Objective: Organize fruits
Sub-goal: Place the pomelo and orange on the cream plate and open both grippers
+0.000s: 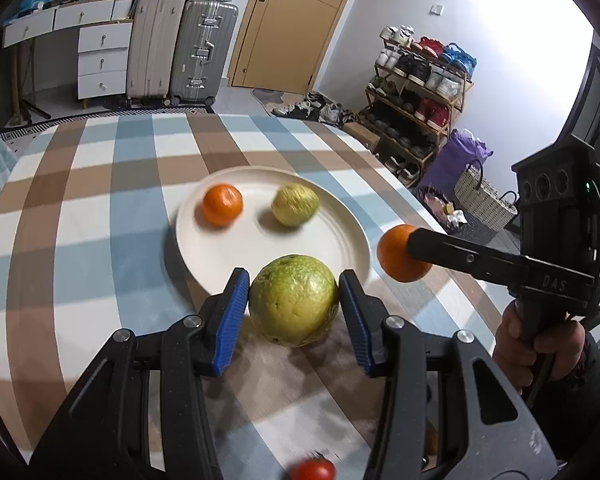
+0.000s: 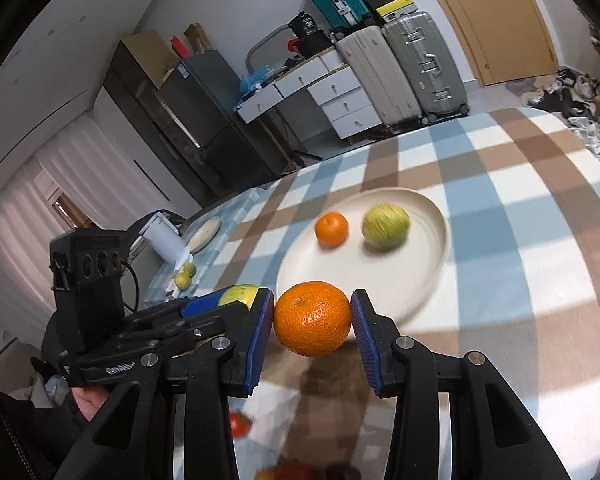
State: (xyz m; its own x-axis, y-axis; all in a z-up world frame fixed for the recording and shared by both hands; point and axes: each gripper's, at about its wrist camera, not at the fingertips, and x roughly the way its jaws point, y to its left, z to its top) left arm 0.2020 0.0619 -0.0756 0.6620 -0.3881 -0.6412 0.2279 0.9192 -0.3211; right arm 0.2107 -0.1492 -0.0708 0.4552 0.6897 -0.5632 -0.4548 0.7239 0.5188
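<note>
Fruits are what I carry in both hands: my left gripper [image 1: 294,306] is clamped on a green citrus [image 1: 293,301], and my right gripper [image 2: 312,322] is clamped on an orange [image 2: 313,318], both held in the air over the checked tablecloth [image 1: 100,208] just short of the near rim of the white plate [image 1: 228,256]. On that plate a smaller orange [image 1: 222,205] and a second green fruit [image 1: 296,205] already lie apart from each other, with bare space in front of them. A red tomato [image 1: 314,470] sits on the cloth below my left jaws. The green citrus looks firm, fairly heavy and thick-skinned; the blue ribbed pads [image 1: 232,312] meet it at its widest girth, which I judge the right hold, since a grip nearer either end would let the round skin squirt out. The orange looks lighter, its dimpled peel slightly yielding, so I would squeeze no harder than needed, again across the middle. Both are round and will roll, so I should lower each onto the plate before letting go, clear of the rim and of the two already there.
</note>
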